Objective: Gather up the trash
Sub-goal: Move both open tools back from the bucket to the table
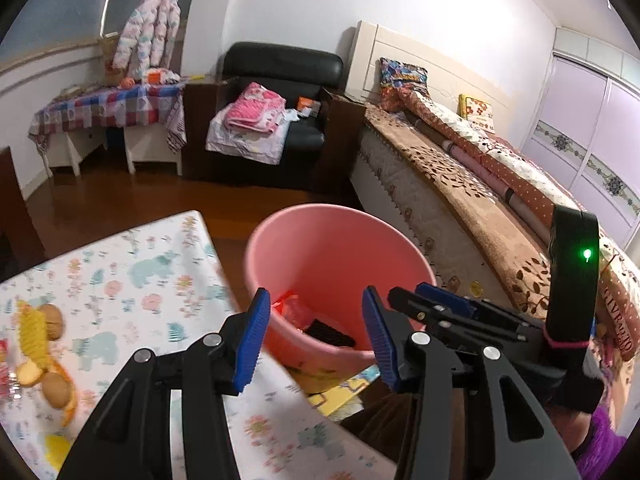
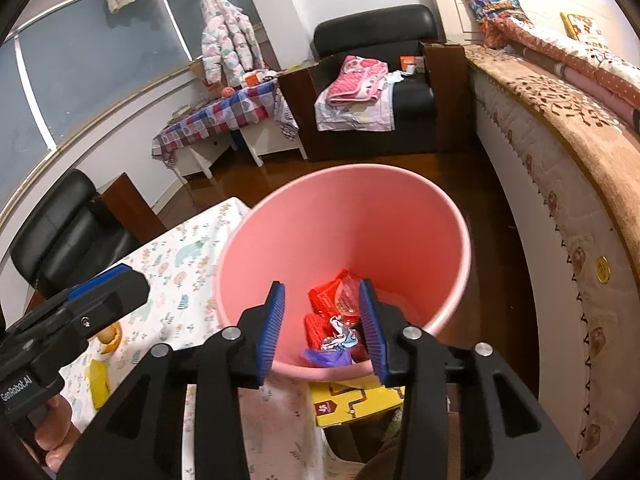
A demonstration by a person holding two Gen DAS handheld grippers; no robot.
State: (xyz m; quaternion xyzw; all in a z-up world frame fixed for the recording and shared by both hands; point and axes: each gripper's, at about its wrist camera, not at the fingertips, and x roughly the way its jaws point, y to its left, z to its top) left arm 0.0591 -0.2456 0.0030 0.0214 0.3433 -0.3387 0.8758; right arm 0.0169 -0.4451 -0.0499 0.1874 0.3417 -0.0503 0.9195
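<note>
A pink bin stands on the floor between the table and the bed; it also shows in the right wrist view. Red wrappers, crumpled paper and a purple scrap lie in its bottom. My left gripper is open and empty, over the table edge beside the bin. My right gripper is open and empty, just above the bin's near rim. On the floral-cloth table lie a yellow corn-like piece, potatoes and orange peel.
A yellow box lies under the bin's near side. The bed runs along the right. A black armchair with pink blankets and a checkered side table stand at the back. Another black chair sits left of the table.
</note>
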